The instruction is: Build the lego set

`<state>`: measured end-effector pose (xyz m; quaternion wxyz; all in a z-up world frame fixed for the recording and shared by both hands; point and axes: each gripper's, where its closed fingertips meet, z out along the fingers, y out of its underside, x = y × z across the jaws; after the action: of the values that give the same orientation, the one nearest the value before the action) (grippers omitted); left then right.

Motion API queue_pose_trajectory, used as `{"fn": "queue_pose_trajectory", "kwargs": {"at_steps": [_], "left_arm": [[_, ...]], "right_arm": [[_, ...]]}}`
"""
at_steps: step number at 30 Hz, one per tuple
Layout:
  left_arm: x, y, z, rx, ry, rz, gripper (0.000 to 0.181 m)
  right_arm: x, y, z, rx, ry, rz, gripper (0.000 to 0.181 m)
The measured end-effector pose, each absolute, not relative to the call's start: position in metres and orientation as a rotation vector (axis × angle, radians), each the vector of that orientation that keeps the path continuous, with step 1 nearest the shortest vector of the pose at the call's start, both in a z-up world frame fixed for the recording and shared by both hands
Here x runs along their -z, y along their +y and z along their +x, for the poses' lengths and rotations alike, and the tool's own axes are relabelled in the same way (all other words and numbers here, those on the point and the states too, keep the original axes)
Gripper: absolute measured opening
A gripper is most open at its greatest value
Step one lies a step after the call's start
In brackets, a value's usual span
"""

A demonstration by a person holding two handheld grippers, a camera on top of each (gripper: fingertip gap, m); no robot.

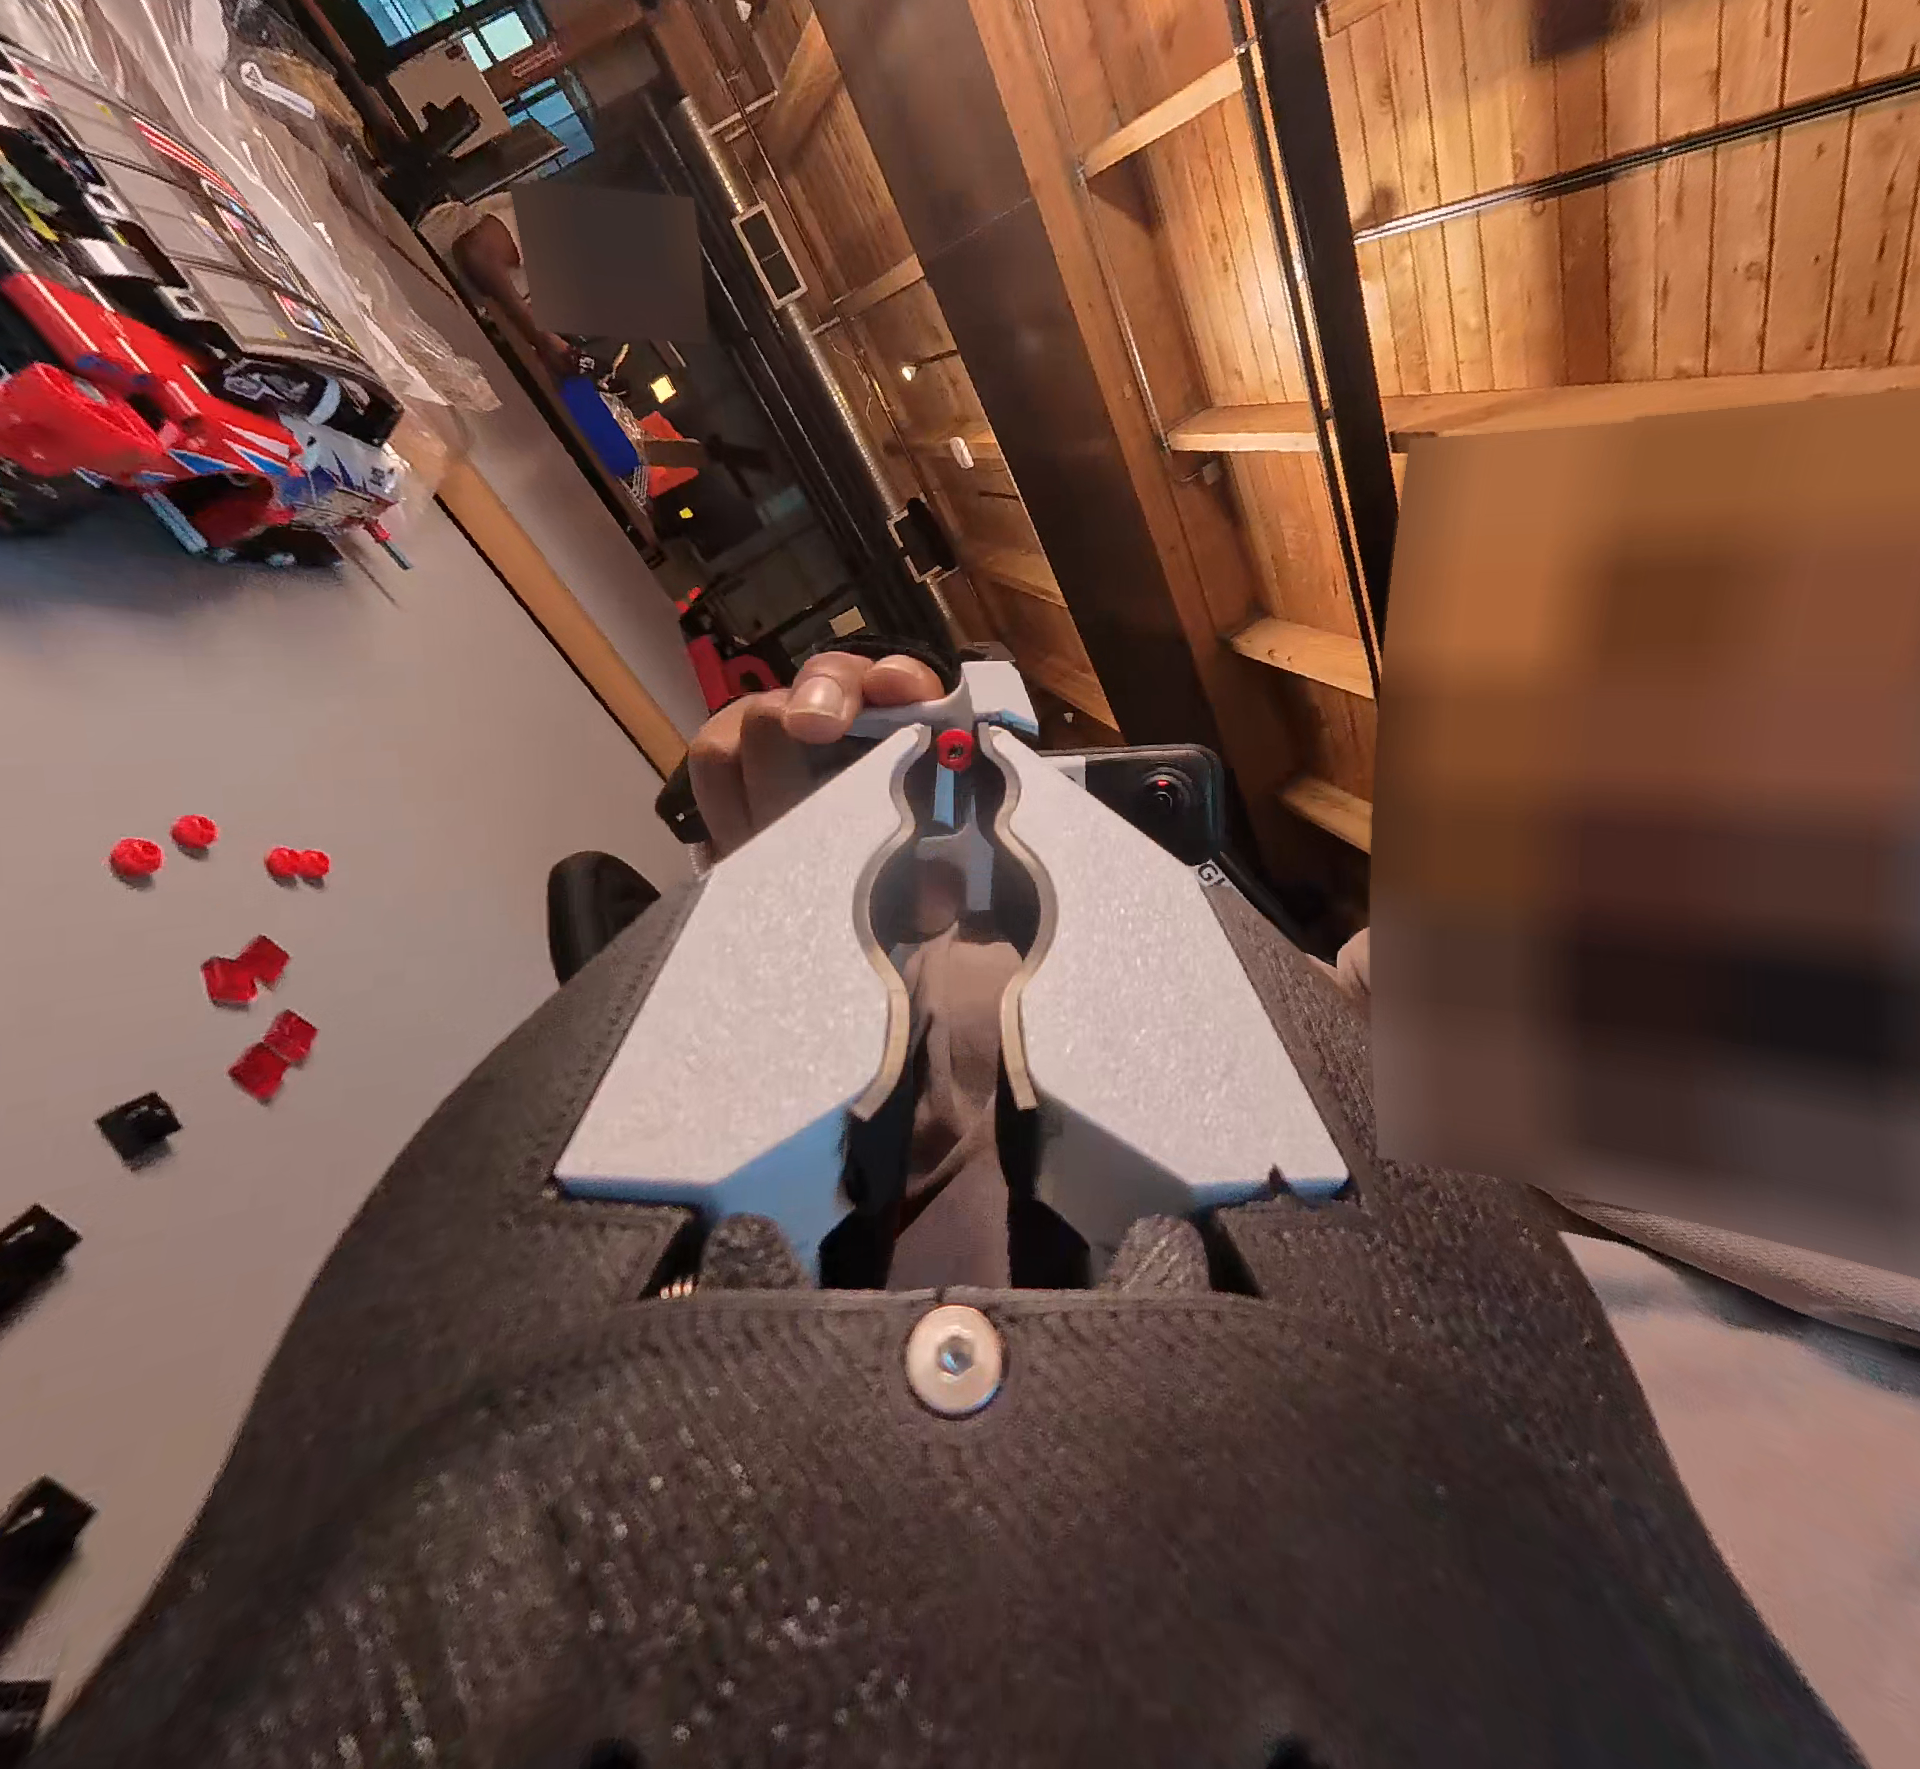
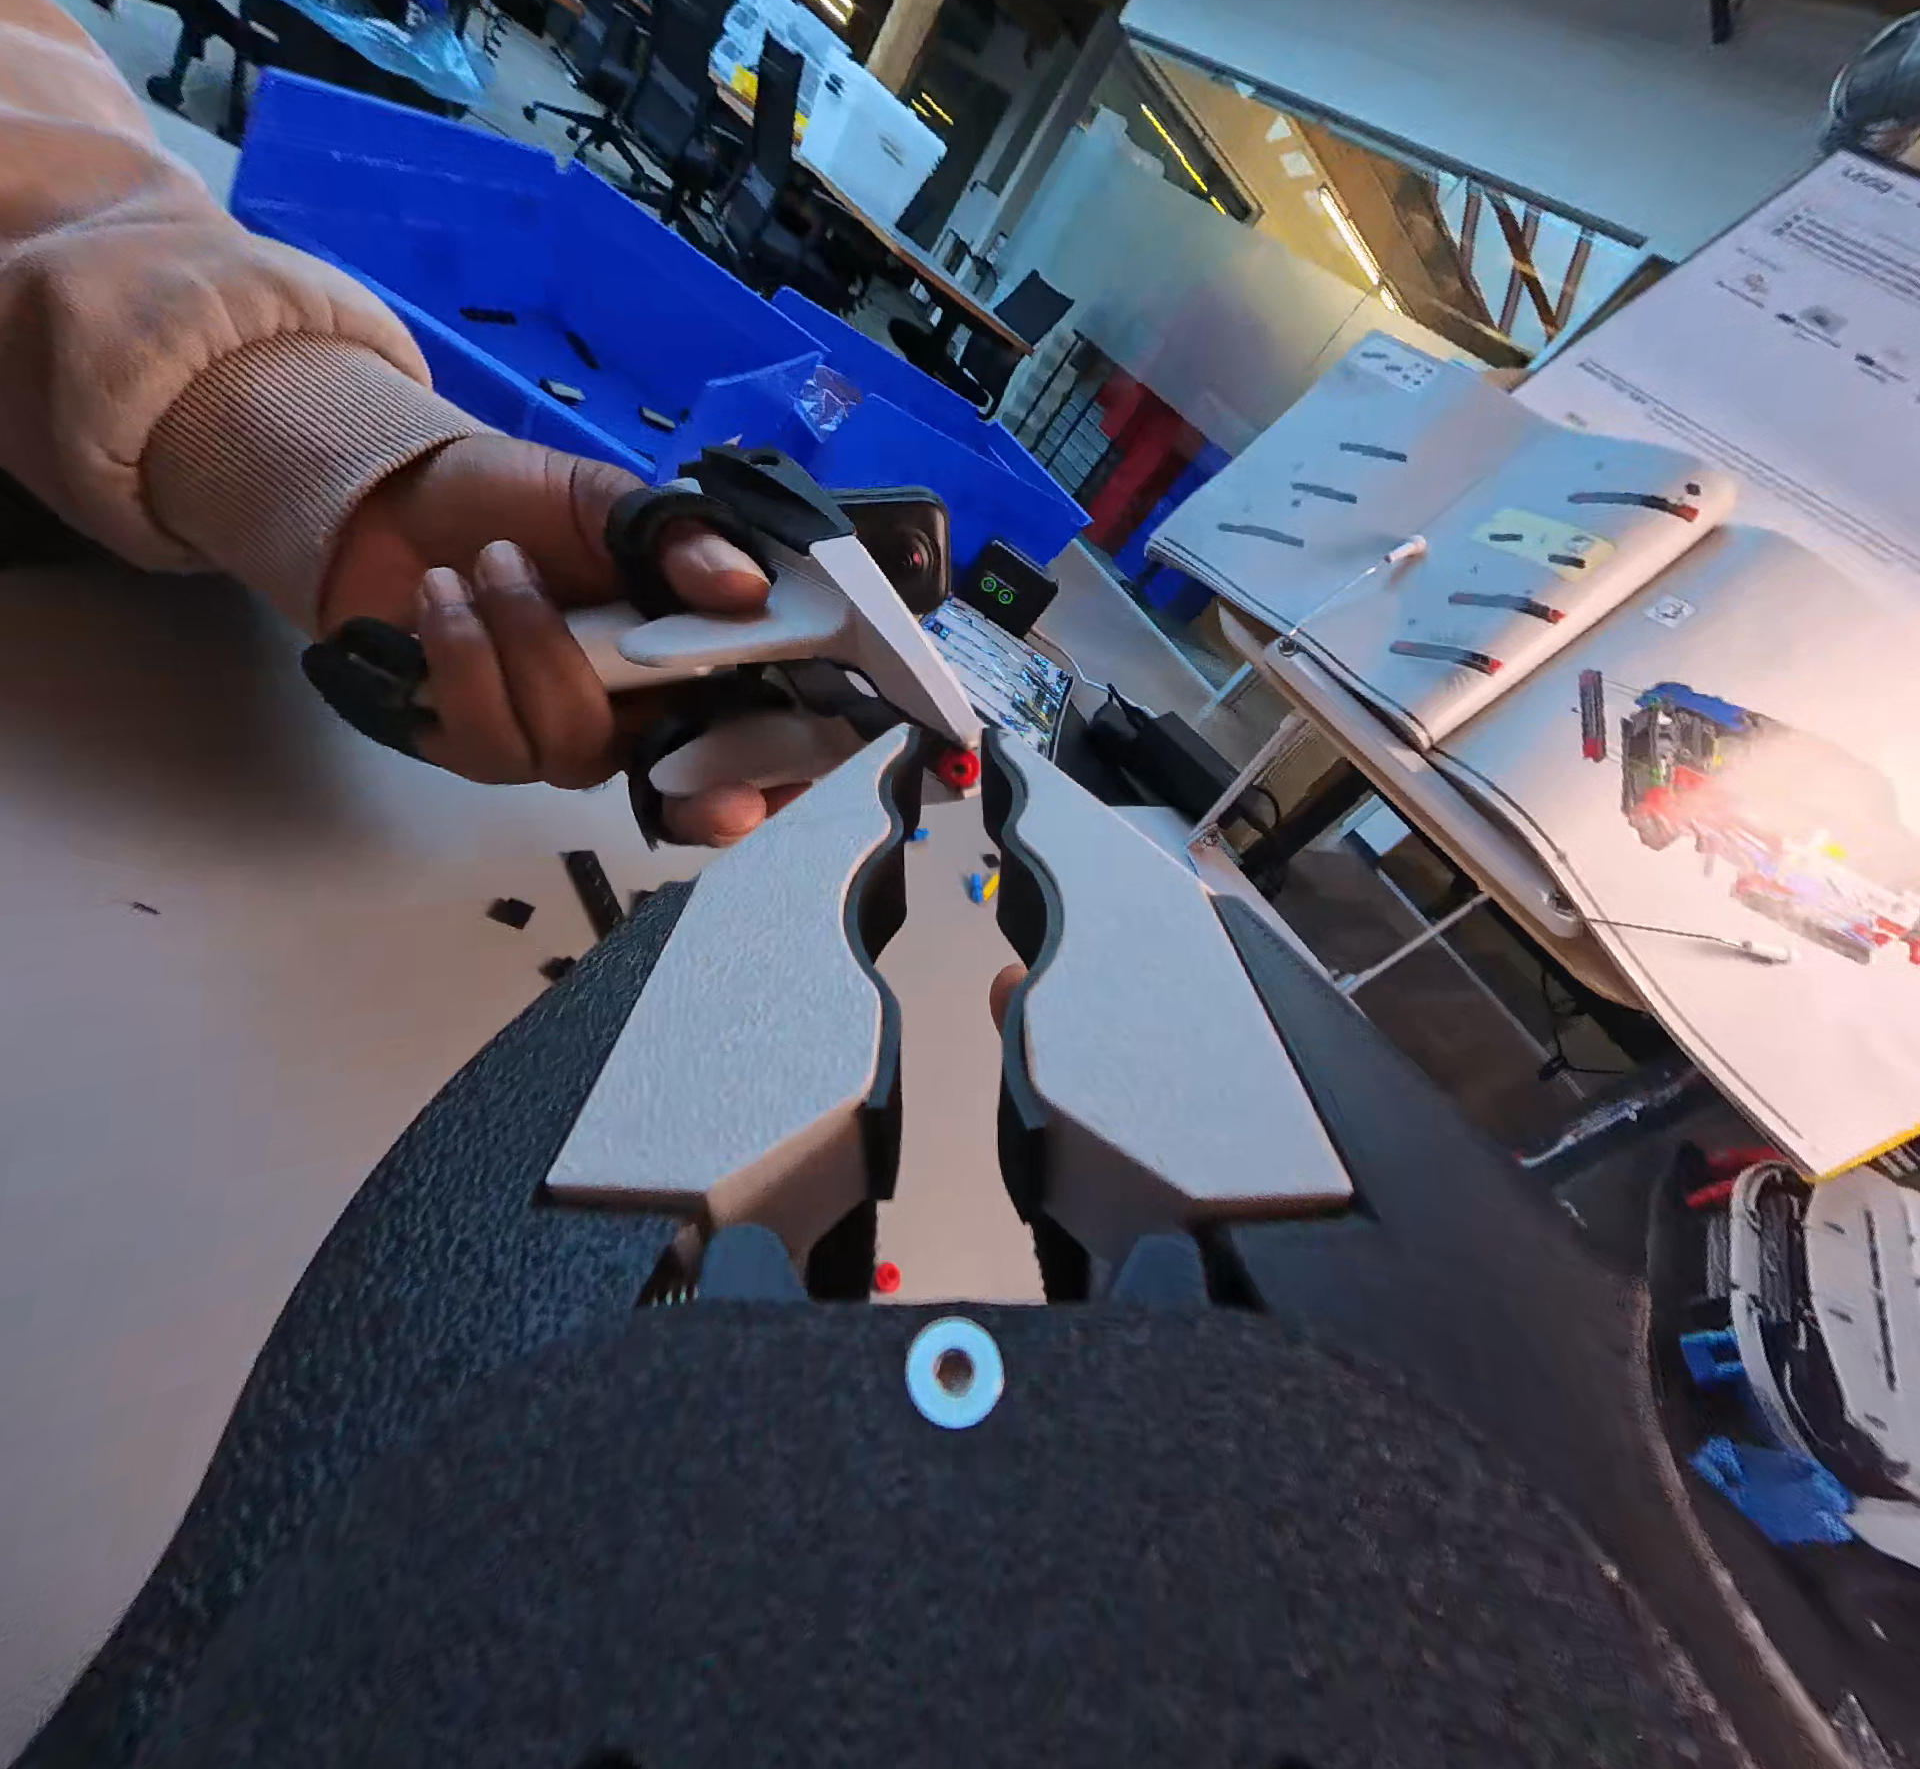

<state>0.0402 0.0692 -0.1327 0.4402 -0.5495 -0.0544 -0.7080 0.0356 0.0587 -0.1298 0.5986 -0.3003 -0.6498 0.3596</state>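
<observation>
A small red Lego pin point(image 1: 954, 749) sits right at the tips of both grippers, which meet nose to nose above the grey table point(image 1: 260, 680). My left gripper point(image 1: 956, 737) is nearly shut, its tips tight on either side of the pin. My right gripper point(image 2: 948, 748) is likewise nearly shut around the same pin point(image 2: 956, 765). In the right wrist view, a hand point(image 2: 499, 618) holds the left gripper, whose finger ends on the pin. The red, white and blue Lego car point(image 1: 156, 431) stands far left on the table.
Loose red pieces point(image 1: 244, 971) and black pieces point(image 1: 138, 1125) lie left of my left gripper. Blue bins point(image 2: 520, 285) stand behind the hand. An open instruction booklet point(image 2: 1558, 597) rests on a stand at right, with a white and blue Lego part point(image 2: 1818, 1356) below it. Black pieces point(image 2: 592, 888) lie on the table. The tips of both grippers are at nearly the same place.
</observation>
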Motion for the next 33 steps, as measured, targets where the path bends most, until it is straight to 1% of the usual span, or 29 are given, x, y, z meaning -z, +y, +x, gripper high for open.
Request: {"fn": "queue_pose_trajectory", "kwargs": {"at_steps": [9, 15, 16, 17, 19, 21, 23, 24, 28, 33], "left_arm": [[0.117, 0.054, 0.038, 1.793, -0.11, -1.284, 0.003], [0.117, 0.052, 0.038, 1.774, -0.109, -1.294, 0.003], [0.119, 0.053, 0.037, 1.748, -0.11, -1.309, 0.004], [0.12, 0.054, 0.033, 1.693, -0.107, -1.32, 0.009], [0.127, 0.055, 0.022, 1.493, -0.059, -1.395, 0.018], [0.138, 0.05, 0.013, 1.24, 0.034, -1.51, 0.028], [0.157, 0.044, 0.004, 0.975, 0.134, -1.644, 0.032], [0.167, 0.039, 0.001, 0.87, 0.178, -1.701, 0.034], [0.196, 0.017, -0.008, 0.618, 0.29, -1.827, 0.035], [0.201, 0.006, -0.018, 0.499, 0.311, -1.81, 0.034]], "right_arm": [[0.121, 0.048, 0.029, -0.828, -1.501, -0.678, 0.007], [0.121, 0.047, 0.028, -0.835, -1.516, -0.677, 0.005], [0.123, 0.047, 0.027, -0.832, -1.54, -0.683, 0.005], [0.125, 0.052, 0.026, -0.824, -1.563, -0.704, 0.005], [0.143, 0.079, 0.022, -0.746, -1.678, -0.845, 0.005], [0.187, 0.116, 0.027, -0.607, -1.898, -1.09, 0.005], [0.234, 0.144, 0.043, -0.491, -2.13, -1.325, 0.005], [0.246, 0.155, 0.045, -0.456, -2.17, -1.382, 0.005], [0.274, 0.164, 0.049, -0.399, -2.342, -1.503, 0.005], [0.287, 0.168, 0.047, -0.33, -2.419, -1.574, 0.005]]}}
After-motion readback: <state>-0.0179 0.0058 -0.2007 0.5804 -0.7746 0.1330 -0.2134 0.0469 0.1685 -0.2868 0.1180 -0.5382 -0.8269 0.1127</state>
